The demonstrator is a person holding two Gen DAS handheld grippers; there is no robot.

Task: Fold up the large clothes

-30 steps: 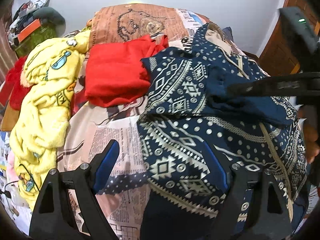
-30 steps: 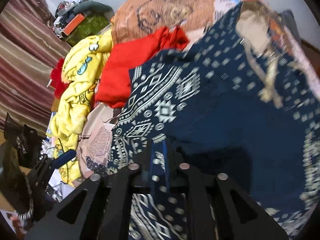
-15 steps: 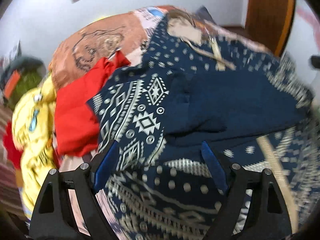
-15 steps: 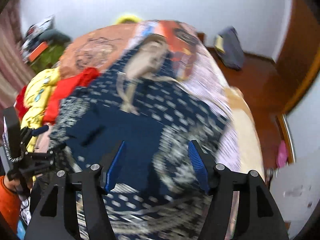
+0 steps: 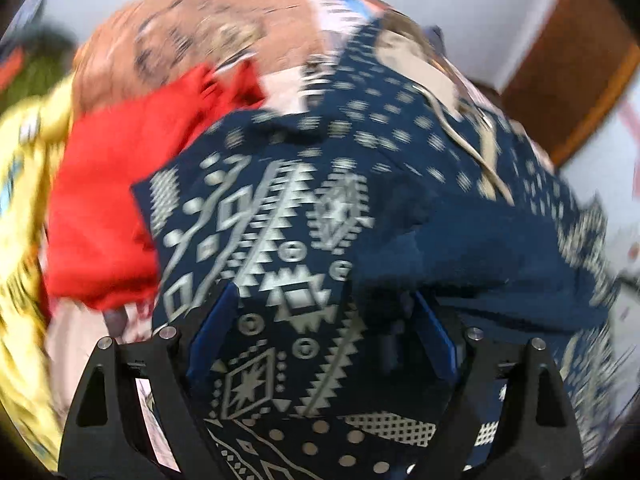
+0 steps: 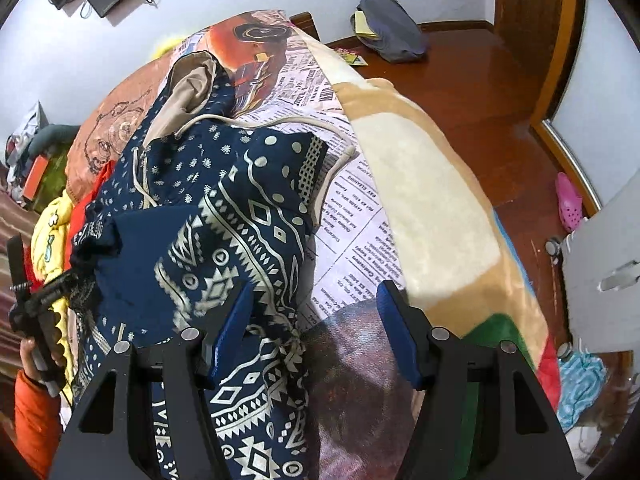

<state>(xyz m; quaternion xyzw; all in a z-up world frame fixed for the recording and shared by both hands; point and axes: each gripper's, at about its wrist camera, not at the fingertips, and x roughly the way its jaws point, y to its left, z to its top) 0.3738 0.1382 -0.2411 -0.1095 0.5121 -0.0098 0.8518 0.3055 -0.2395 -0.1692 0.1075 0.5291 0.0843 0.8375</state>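
A navy hoodie with a white geometric print (image 5: 304, 240) lies partly folded on the bed, its beige-lined hood (image 6: 192, 80) at the far end. It also shows in the right wrist view (image 6: 224, 240). My left gripper (image 5: 320, 340) is open low over the hoodie's near part, with patterned fabric between and under its blue pads. The view is blurred by motion. My right gripper (image 6: 316, 332) is open and empty above the hoodie's right edge and the bedspread. The left gripper's handle (image 6: 40, 312) shows at the far left of the right wrist view.
A red garment (image 5: 116, 208) and a yellow cartoon-print garment (image 5: 20, 240) lie left of the hoodie. The newspaper-print bedspread (image 6: 360, 240) covers the bed. A wooden floor (image 6: 480, 80) with a grey bag (image 6: 388, 32) and a pink shoe (image 6: 570, 200) lies to the right.
My right gripper let go of the hoodie, opened and swung to the right side of the bed. My left gripper moved over the hoodie and dropped closer to the fabric.
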